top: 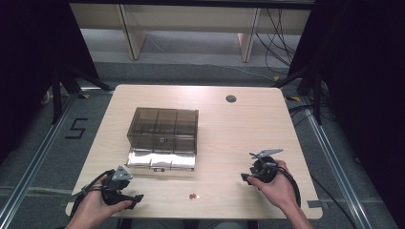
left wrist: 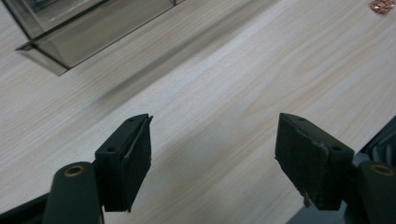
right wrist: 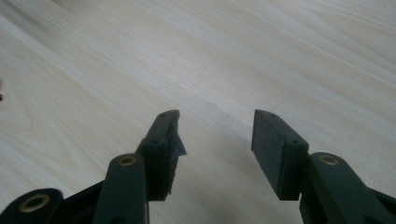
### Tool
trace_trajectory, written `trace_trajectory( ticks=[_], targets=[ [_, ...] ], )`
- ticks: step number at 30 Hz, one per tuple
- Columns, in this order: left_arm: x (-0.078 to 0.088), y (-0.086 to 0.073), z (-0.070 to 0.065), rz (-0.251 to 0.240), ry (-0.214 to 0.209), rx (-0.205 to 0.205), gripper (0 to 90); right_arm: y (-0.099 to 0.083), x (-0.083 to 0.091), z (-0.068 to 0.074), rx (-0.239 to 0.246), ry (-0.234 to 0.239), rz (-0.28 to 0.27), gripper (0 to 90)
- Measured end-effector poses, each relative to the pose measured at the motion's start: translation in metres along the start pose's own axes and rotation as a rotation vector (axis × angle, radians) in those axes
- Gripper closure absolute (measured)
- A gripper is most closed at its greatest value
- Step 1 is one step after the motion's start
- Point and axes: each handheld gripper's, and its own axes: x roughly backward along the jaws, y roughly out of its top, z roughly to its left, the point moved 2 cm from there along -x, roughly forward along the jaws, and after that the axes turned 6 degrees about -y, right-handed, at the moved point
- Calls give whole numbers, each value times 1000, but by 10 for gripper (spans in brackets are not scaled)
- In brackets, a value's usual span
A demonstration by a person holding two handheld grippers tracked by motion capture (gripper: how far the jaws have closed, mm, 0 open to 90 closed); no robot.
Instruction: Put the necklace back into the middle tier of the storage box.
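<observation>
Both grippers rest low over the tabletop [top: 239, 129], jaws apart and empty: left gripper [left wrist: 212, 140], right gripper [right wrist: 215, 135]. The smoked compartment box [top: 162, 129] stands ahead of the left gripper; a small copper-coloured item [top: 193, 195] lies between them. Judged step: pre-approach; next, reach for the item.

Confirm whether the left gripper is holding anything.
No, the left gripper is open, with bare wooden table between its jaws.
</observation>
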Motion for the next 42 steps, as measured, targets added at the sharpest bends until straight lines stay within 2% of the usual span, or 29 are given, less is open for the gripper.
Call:
trace_trajectory(
  ticks=[2, 3, 4, 5, 7, 9, 12, 13, 16, 23, 25, 26, 27, 28, 29, 30, 36, 38, 40, 42],
  targets=[
    [0, 4, -4, 2, -1, 2, 268, 0, -1, 0, -7, 2, -2, 516],
    [1, 6, -4, 22, -7, -5, 268, 0, -1, 0, -7, 1, -2, 516],
    [0, 9, -6, 14, -14, 4, 268, 0, -1, 0, -7, 2, -2, 516],
    [1, 12, -7, 17, -11, -8, 269, 1, -1, 0, -6, 0, -1, 516],
    [0, 15, -8, 16, -12, -7, 273, 1, -1, 1, -4, 0, -3, 516],
    [0, 22, -12, 37, -6, -26, 274, 1, 1, 2, -7, -8, 5, 516],
    [-4, 32, -23, 78, -34, -68, 286, 2, 1, 3, 11, -4, 10, 516],
    [-4, 32, -23, 78, -34, -68, 291, 2, 1, 3, 11, -4, 10, 516],
    [-13, 45, -37, 121, -64, -89, 301, 3, 0, 5, 3, -5, 1, 515],
    [-22, 57, -44, 139, -83, -116, 310, 1, 0, 5, -13, -4, -9, 515],
    [-24, 60, -45, 141, -89, -120, 312, 0, 2, 3, -2, -8, 8, 515],
    [-27, 61, -47, 135, -95, -109, 318, -2, 4, 4, -20, -11, 16, 516],
    [-28, 62, -47, 146, -96, -126, 319, -2, 4, 4, -11, -10, 20, 516],
    [-29, 64, -48, 146, -100, -121, 320, -3, 4, 4, -14, -10, 21, 516],
    [-29, 67, -49, 144, -100, -129, 321, -3, 4, 6, -31, -12, 23, 516],
    [-29, 70, -50, 145, -100, -138, 324, -3, 3, 4, -8, -11, 7, 516],
    [-37, 84, -59, 140, -122, -157, 333, -5, 5, 7, -21, -18, 6, 516],
    [-43, 90, -65, 162, -136, -177, 345, -6, 6, 7, -29, -20, -1, 516],
    [-44, 91, -68, 171, -142, -176, 357, -7, 7, 6, -25, -23, 2, 516],
    [-47, 96, -71, 194, -154, -207, 370, -9, 8, 6, -25, -23, 5, 516]
  ],
)
